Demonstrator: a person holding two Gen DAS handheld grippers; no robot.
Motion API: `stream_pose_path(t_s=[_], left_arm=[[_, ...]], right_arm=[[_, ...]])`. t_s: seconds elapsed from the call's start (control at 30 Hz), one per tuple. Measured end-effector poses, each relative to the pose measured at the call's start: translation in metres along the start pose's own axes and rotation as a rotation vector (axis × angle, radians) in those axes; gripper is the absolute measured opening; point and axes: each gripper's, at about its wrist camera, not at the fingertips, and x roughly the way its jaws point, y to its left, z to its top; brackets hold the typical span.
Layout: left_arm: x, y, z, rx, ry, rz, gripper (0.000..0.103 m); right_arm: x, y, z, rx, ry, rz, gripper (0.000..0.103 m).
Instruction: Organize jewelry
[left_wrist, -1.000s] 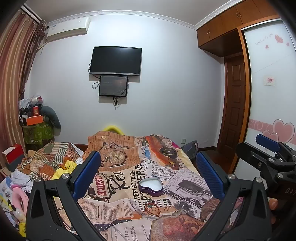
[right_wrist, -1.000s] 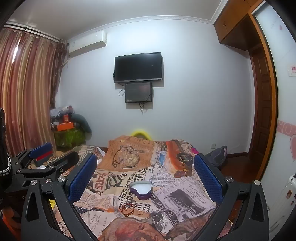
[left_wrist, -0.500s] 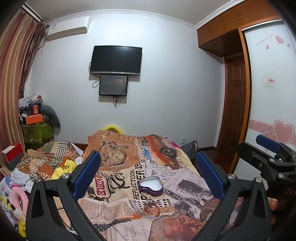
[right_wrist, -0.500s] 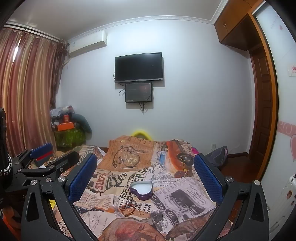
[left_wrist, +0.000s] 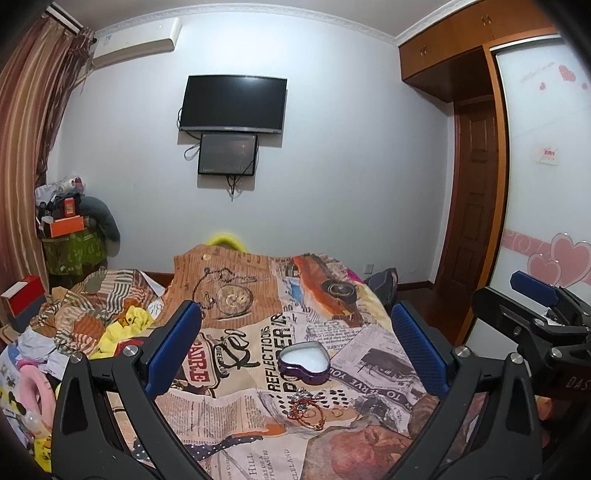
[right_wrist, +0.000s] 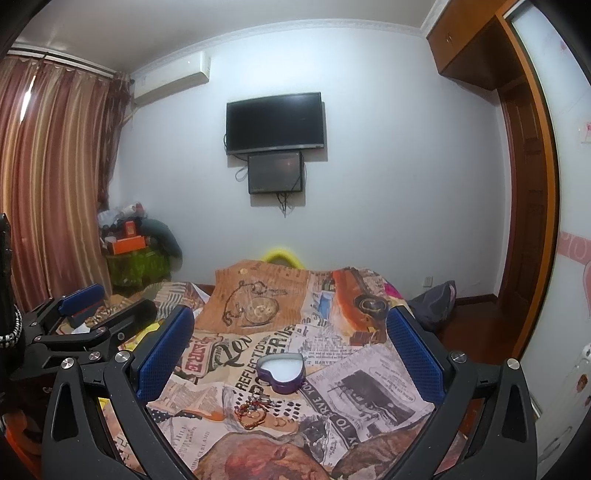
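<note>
Left wrist view: my left hand-held gripper (left_wrist: 295, 349) hangs above the bed (left_wrist: 236, 402), jaws spread wide, nothing between them. The heart-shaped tin (left_wrist: 303, 363), purple-walled, lid off, pale inside, sits on the newspaper-print bedspread between the blue pads. Just nearer the camera lies the jewelry pile (left_wrist: 307, 409): a red beaded strand tangled with gold-coloured rings, apart from the tin. No object lies between the jaws and the pile. Crumpled clothes (left_wrist: 92, 321) crowd the bed's left side. The right hand-held gripper (left_wrist: 535, 295) shows at the right edge.

Right wrist view: my right hand-held gripper (right_wrist: 290, 349) is likewise released and empty, with tin (right_wrist: 282, 372) and jewelry (right_wrist: 255, 410) framed between its fingers. I see a wall-mounted TV (right_wrist: 275, 123) ahead, curtains (right_wrist: 48, 177) to the left, and a dark bag (right_wrist: 432, 306) on the floor right of the bed.
</note>
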Motion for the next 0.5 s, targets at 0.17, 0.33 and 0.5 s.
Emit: stream_pose_path(t_s=[0.17, 0.33, 0.5], left_arm=[[0.026, 0.006, -0.009, -0.011, 0.065, 0.009, 0.103], [0.059, 0.020, -0.022, -0.034, 0.154, 0.028, 0.103], [0.090, 0.032, -0.041, -0.058, 0.242, 0.038, 0.101]], right_arm=[[0.018, -0.008, -0.007, 0.017, 0.058, -0.007, 0.103], [0.044, -0.017, -0.021, 0.023, 0.133, -0.039, 0.103], [0.071, -0.028, -0.037, 0.024, 0.232, -0.065, 0.103]])
